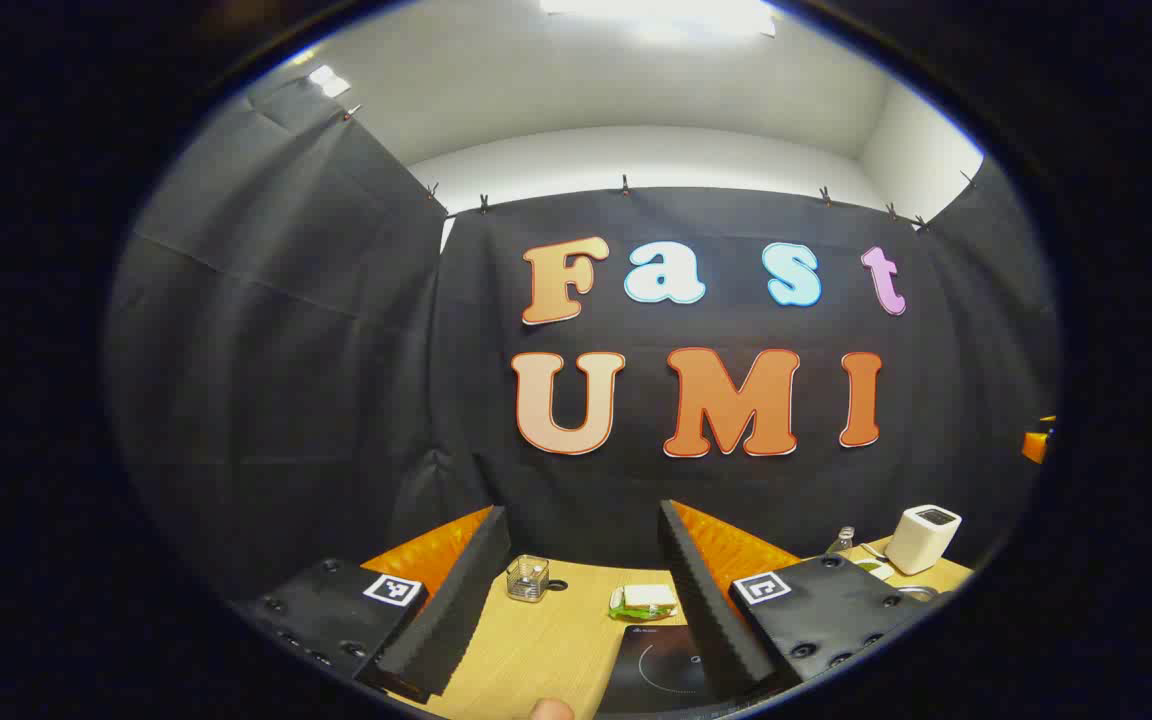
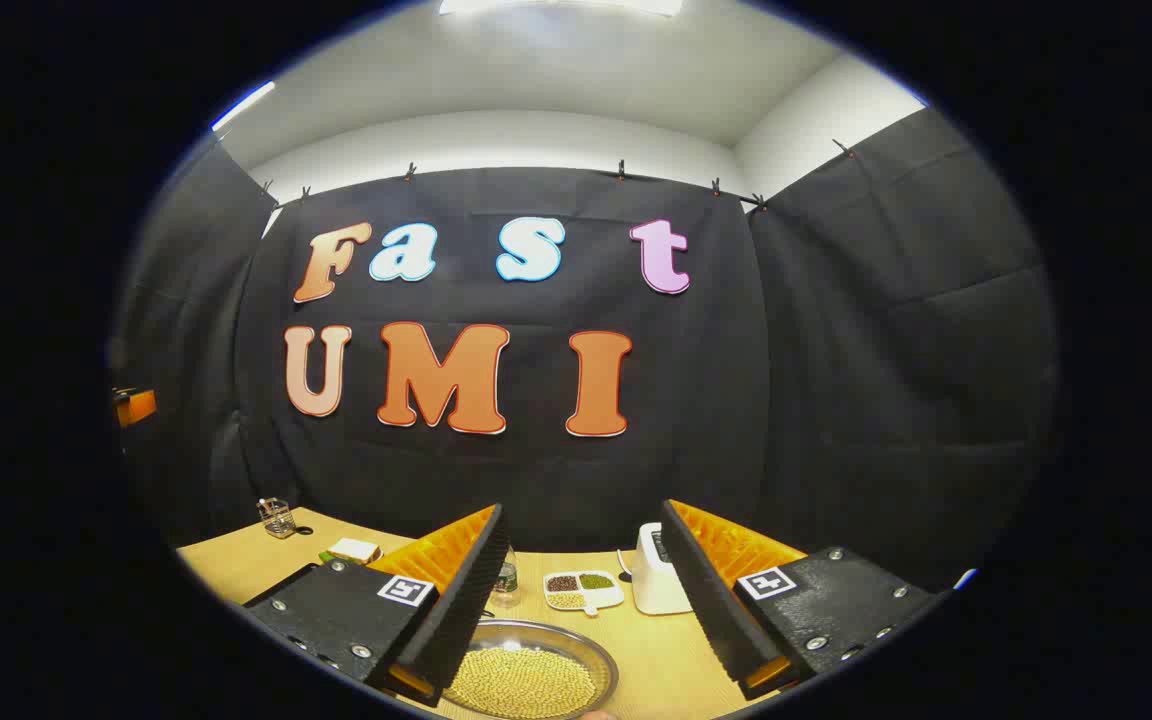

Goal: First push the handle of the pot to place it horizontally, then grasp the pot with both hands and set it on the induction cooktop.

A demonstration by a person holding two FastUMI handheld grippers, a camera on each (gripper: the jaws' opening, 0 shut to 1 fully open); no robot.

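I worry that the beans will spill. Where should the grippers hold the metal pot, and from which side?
Probably by the thin flared rim of the pot, one gripper on each opposite side, coming in level from outside. It is wide, shallow and full of loose beans, so a two-sided hold should keep it flat. The right gripper is open and faces it.

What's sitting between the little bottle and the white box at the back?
A small divided dish of beans sits between the bottle and the white box, in the right gripper view.
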